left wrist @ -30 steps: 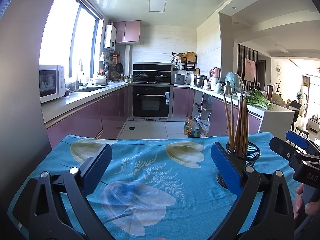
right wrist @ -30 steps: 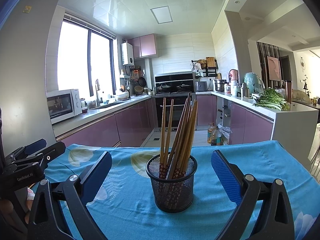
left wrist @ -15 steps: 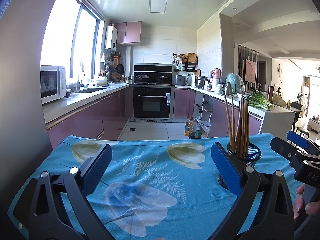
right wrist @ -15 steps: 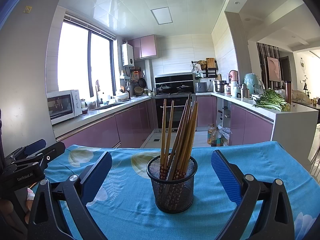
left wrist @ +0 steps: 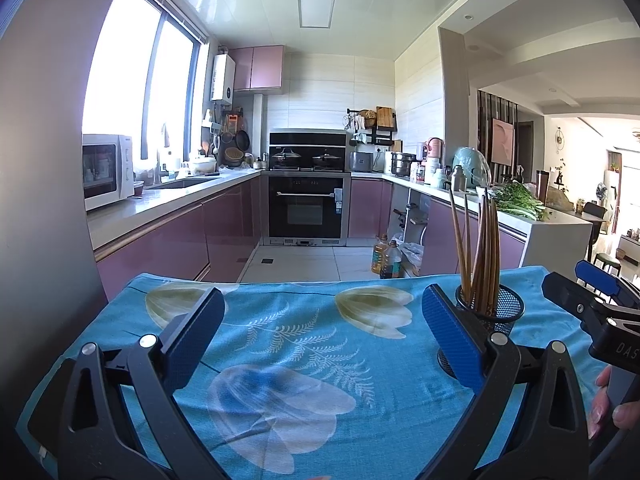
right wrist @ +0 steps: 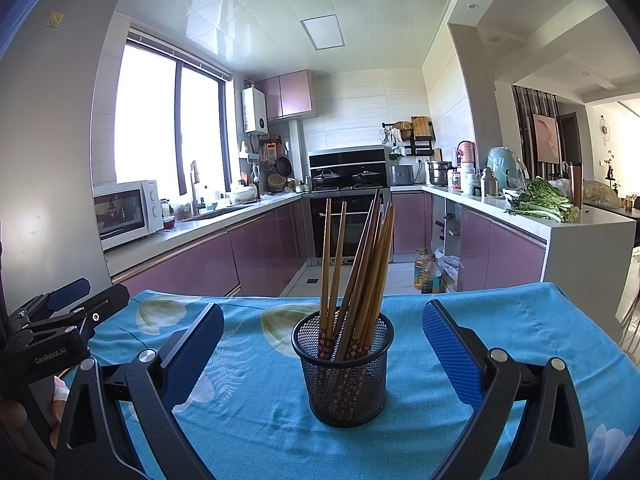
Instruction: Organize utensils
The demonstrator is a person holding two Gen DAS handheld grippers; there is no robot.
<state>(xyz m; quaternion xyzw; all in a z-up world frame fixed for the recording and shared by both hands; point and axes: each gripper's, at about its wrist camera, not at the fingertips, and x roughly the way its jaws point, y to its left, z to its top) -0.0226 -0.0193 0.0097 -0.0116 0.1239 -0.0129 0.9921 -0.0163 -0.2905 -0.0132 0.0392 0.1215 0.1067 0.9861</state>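
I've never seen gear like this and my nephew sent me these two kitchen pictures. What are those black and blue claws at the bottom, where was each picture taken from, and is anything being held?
There is no robot here. A person holds a hand-operated two-finger gripper in each hand, and each gripper carries a wide-angle camera looking forward along its fingers.

One picture comes from the left gripper, the other from the right gripper. The blue pads are the fingers' gripping faces. Each camera also catches the other gripper at its edge, with the person's fingers around the handle.

Both hover over a table covered by a blue flowered cloth. On it stands a black mesh cup holding a bundle of wooden chopsticks, directly in front of the right gripper.

Nothing is held: both grippers are open and empty.
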